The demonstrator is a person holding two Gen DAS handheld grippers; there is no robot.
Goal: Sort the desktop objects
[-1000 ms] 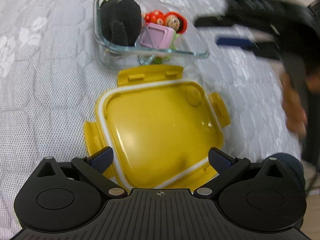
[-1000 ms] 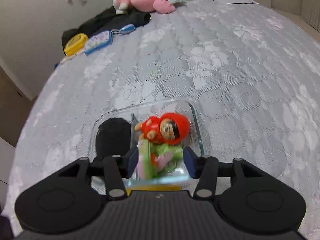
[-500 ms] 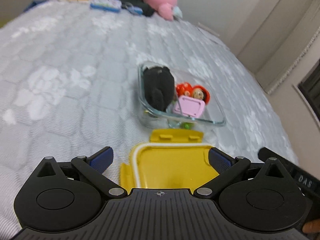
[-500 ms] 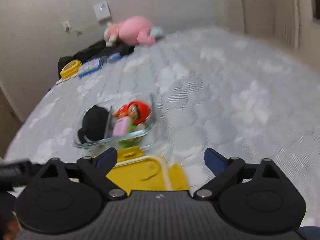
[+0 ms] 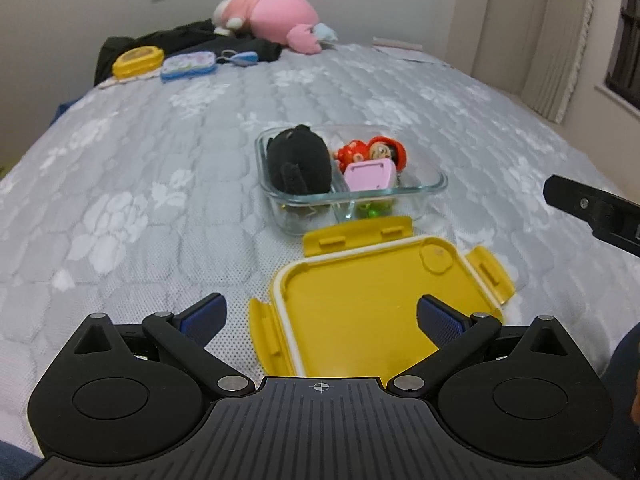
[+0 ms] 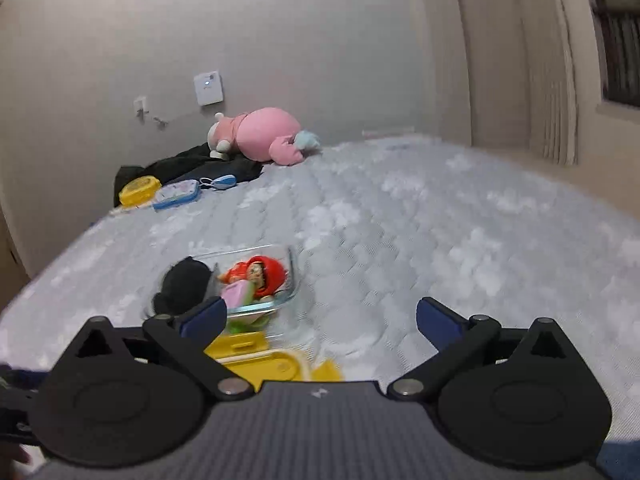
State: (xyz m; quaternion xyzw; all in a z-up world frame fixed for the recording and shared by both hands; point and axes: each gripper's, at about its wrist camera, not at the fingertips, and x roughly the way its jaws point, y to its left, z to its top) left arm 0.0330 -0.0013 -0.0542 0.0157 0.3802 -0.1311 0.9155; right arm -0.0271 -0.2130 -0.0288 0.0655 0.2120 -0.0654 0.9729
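1. Jaws first: the left gripper (image 5: pixel 320 318) has its jaws spread wide with nothing between the pads, hanging above the near part of the yellow lid (image 5: pixel 380 300). The right gripper (image 6: pixel 320 320) is just as wide apart and carries nothing, out over the bed.
2. The surface is a bed (image 5: pixel 140 184) under a grey quilted cover with white flowers. A plain wall with a white wall plate (image 6: pixel 208 88) runs along the far edge, and curtains (image 6: pixel 532 60) hang off to the right.
3. At the far edge: a pink plush toy (image 5: pixel 272 14) on dark clothing (image 5: pixel 188 38), a small yellow box (image 5: pixel 138 58), and a blue-rimmed case (image 5: pixel 188 65) beside it.
4. Mid-bed sits the glass container (image 5: pixel 436 182), uncovered and split by a divider. The left compartment holds a black plush (image 5: pixel 298 162); the right one holds a red doll (image 5: pixel 378 152) behind a pink box (image 5: pixel 370 174), with something green low against the glass.
5. The yellow lid lies flat on the bed just in front of the container, latches splayed.
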